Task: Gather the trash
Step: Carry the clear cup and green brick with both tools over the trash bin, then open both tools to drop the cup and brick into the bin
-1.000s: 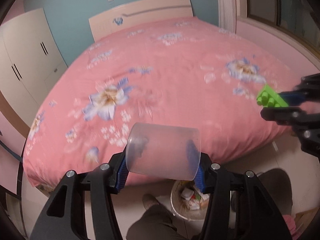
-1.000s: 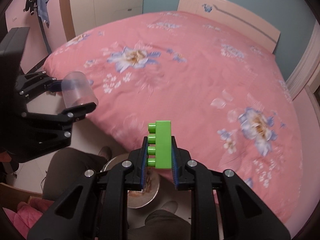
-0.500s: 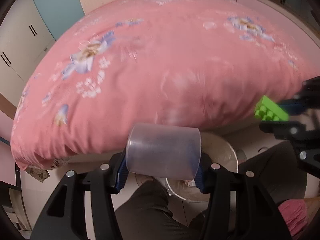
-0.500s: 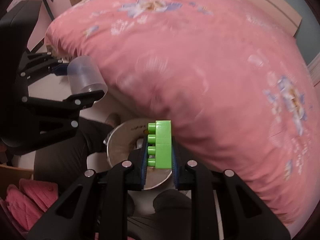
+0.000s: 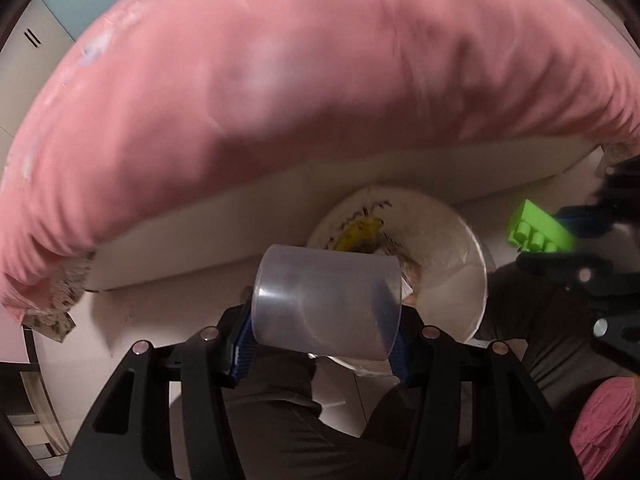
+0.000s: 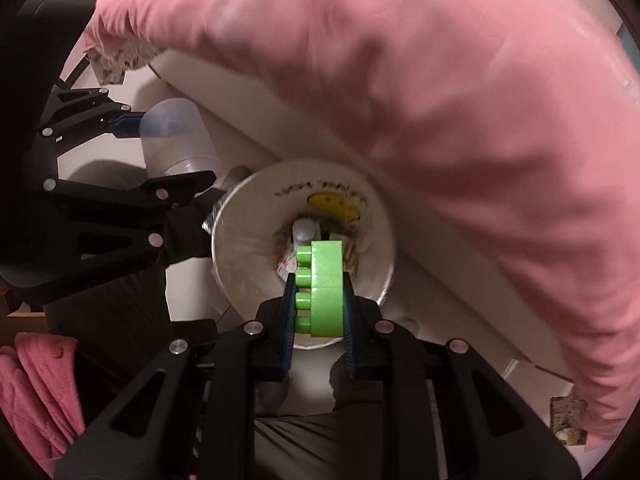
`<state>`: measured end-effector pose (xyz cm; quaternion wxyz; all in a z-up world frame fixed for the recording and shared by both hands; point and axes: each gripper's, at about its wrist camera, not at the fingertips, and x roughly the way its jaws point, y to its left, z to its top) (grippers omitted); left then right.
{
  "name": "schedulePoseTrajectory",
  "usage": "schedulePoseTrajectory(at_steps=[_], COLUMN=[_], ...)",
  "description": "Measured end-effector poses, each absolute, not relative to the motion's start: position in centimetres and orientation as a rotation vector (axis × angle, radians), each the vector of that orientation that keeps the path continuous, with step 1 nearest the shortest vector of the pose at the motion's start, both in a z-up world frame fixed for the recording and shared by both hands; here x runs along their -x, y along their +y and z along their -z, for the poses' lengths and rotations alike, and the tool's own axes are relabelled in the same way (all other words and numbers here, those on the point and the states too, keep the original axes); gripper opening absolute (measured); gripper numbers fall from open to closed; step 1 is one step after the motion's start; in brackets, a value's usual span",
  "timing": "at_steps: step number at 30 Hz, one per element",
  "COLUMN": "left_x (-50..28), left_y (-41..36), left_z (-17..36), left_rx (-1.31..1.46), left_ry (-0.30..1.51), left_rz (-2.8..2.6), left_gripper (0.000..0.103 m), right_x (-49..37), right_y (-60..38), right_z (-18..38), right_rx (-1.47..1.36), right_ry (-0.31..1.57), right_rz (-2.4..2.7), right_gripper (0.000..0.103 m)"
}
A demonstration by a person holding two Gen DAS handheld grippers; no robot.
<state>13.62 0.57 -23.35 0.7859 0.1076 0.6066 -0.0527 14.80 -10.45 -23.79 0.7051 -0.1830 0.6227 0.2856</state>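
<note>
My left gripper (image 5: 324,336) is shut on a clear plastic cup (image 5: 326,302) that lies sideways between the fingers, just left of a white trash bin (image 5: 448,248). The cup also shows in the right wrist view (image 6: 176,140). My right gripper (image 6: 318,312) is shut on a green toy brick (image 6: 324,288), held directly above the open bin (image 6: 248,240). The brick also shows at the right of the left wrist view (image 5: 538,232). The bin holds several pieces of trash.
A bed with a pink floral quilt (image 5: 300,80) overhangs just behind the bin, above its white base (image 5: 240,216). The person's dark trouser legs (image 5: 288,420) stand below the grippers. A pink garment (image 6: 36,392) lies at lower left.
Both grippers have tilted downward and come in over the bin beside the bed, still holding the cup and the brick. The bed top has left the view.
</note>
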Motion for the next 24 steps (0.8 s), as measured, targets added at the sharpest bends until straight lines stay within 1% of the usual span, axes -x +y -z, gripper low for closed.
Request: schedulePoseTrajectory(at_steps=[10,17,24], left_x=[-14.7,-16.0,-16.9], left_y=[-0.3,0.0,0.5], left_z=[30.4,34.7,38.6], left_rx=[-0.143,-0.033,0.054], left_ry=[1.449,1.538,1.630], left_rz=[0.134,0.140,0.119], left_gripper=[0.055,0.055,0.056], right_x=[-15.3,-15.6,-16.2], right_y=[-10.9,-10.7,-10.1], right_z=[31.3,37.3,41.4], right_rx=[0.363,0.298,0.236], right_ry=[1.507,1.623,1.703], right_rz=[-0.645,-0.626,-0.594], right_gripper=[0.022,0.022,0.022])
